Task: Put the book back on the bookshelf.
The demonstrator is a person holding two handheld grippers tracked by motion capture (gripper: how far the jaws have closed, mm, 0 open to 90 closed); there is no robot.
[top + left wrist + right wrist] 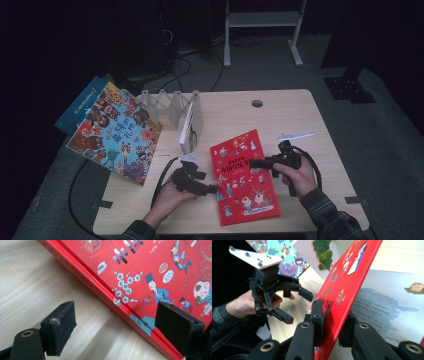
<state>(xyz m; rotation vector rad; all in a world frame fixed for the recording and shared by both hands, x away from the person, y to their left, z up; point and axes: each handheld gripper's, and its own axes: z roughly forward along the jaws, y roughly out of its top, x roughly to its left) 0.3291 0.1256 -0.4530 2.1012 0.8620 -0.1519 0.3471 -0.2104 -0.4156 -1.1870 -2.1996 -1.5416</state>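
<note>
Two tongs at a red picture book on the worktop.

Right tongs [332, 322] are clamped on the front cover of the red book [243, 175], one jaw on its printed outside, the other on its inside; in the right gripper view the cover stands lifted off an illustrated page [392, 307]. Left tongs [115, 327] stand wide with nothing between the jaws, hovering at the book's left edge, just beside it over the bare wood of the worktop [280, 112]. The book lies on the near middle of the worktop, between the two hands. A colourful book [117, 132] leans off the left edge, and a white book [187, 131] stands in the grey rack [170, 102] behind.
</note>
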